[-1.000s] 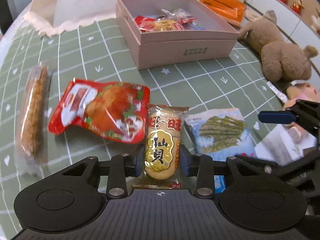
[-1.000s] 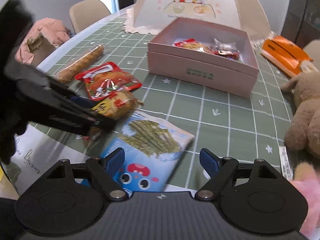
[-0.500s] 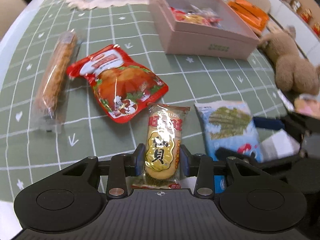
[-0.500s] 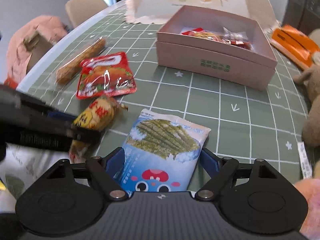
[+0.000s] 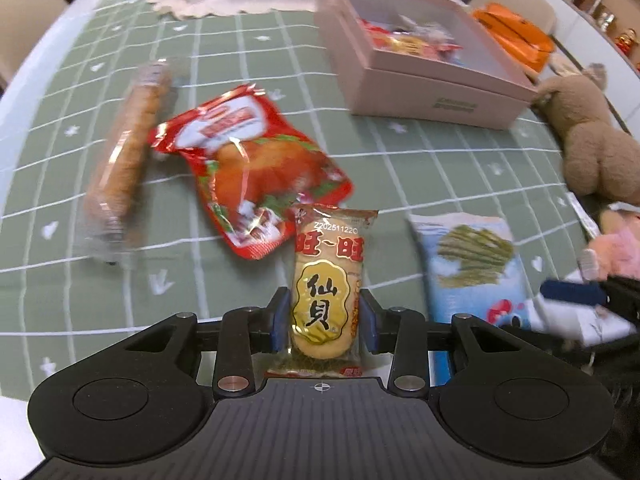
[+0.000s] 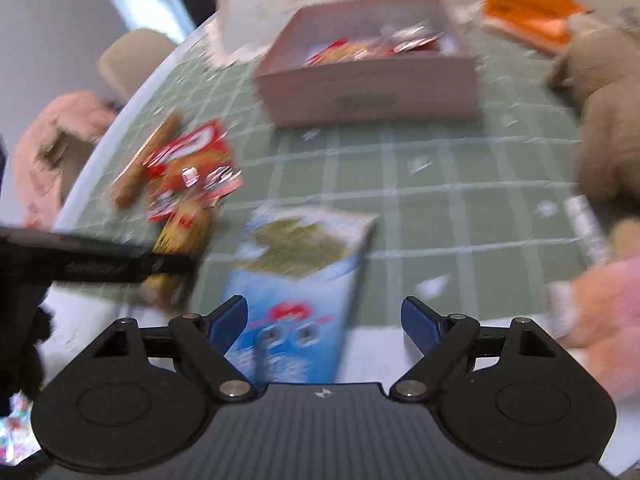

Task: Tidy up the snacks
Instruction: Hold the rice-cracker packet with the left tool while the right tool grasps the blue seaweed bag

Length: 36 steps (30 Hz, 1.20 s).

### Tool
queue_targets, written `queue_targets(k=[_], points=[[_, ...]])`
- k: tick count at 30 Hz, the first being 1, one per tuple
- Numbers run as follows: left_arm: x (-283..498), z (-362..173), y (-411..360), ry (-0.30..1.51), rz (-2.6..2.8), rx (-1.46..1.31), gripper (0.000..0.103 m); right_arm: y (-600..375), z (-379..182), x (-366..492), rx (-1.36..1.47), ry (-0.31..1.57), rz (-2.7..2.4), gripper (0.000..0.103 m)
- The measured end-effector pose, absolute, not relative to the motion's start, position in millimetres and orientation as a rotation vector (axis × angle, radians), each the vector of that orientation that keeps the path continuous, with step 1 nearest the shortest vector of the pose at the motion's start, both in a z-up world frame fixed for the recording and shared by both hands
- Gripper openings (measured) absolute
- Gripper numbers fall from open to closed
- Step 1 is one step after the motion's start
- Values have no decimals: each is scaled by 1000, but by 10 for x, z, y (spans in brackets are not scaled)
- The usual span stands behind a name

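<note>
left claw (image 5: 324, 320) is pinching the cracker pack (image 5: 326, 280) mid-body, right claw (image 6: 324, 320) is spreading around the blue bag (image 6: 296, 280); both light, crinkly, crushable.

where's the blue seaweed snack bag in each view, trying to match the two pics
Left wrist view: the blue seaweed snack bag lies low on the right, beside the rice cracker pack held in the left tongs.
Right wrist view: the bag sits bottom centre, between the open right tongs.
Shared landmark: the pink box, on the table beyond the bag in both.
</note>
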<state>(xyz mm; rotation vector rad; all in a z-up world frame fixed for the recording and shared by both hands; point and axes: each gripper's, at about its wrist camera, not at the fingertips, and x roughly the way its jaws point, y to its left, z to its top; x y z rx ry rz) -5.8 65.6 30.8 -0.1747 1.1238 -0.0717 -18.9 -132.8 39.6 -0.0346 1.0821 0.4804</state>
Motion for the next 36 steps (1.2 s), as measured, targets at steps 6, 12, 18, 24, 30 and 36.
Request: queue_targets(k=[6, 12, 18, 24, 30, 36], points=[[-74, 311, 698, 1127, -55, -195, 41, -798, 315, -347, -321, 1006, 496, 86], [-121, 312, 647, 1122, -77, -200, 41, -997, 348, -198, -365, 962, 418, 86], [-175, 313, 657, 1115, -95, -215, 41, -1309, 361, 20, -280, 987, 360, 86], [-194, 312, 681, 1109, -97, -236, 41, -1437, 270, 186, -62, 1038, 356, 90], [-201, 313, 666, 1106, -94, -224, 41, -1257, 224, 241, -109, 1033, 338, 98], [-203, 312, 671, 1104, -94, -224, 41, -1146, 153, 183, -215, 1001, 345, 103]])
